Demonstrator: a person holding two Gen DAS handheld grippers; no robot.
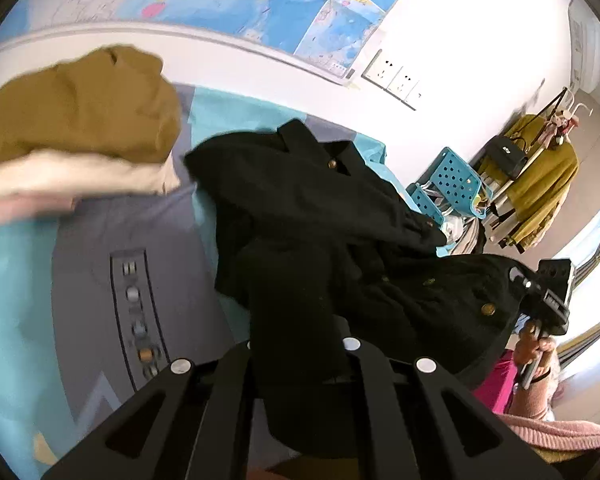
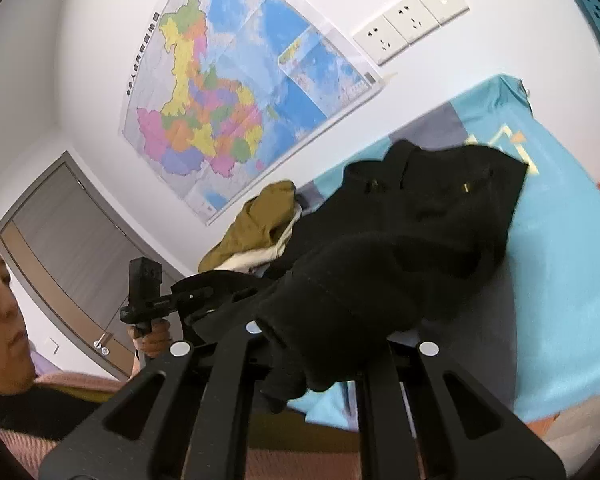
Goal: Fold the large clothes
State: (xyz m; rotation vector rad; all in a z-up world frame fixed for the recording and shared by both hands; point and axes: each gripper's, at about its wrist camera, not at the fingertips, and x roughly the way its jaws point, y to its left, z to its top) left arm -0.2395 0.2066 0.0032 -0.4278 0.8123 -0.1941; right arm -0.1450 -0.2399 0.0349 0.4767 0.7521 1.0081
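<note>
Left gripper (image 1: pixel 300 360) clamped on black coat (image 1: pixel 320 232), pitched downward, centre frame. Right gripper (image 2: pixel 320 360) likewise pinching coat fabric, angled shallower. One coat draped over blue bedspread (image 1: pixel 16 272); one mustard garment (image 1: pixel 80 100) upper left.

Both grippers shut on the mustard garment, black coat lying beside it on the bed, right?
Swapped. Both views show the left gripper and right gripper shut on the black coat; the mustard garment lies beside it on the bed.
</note>
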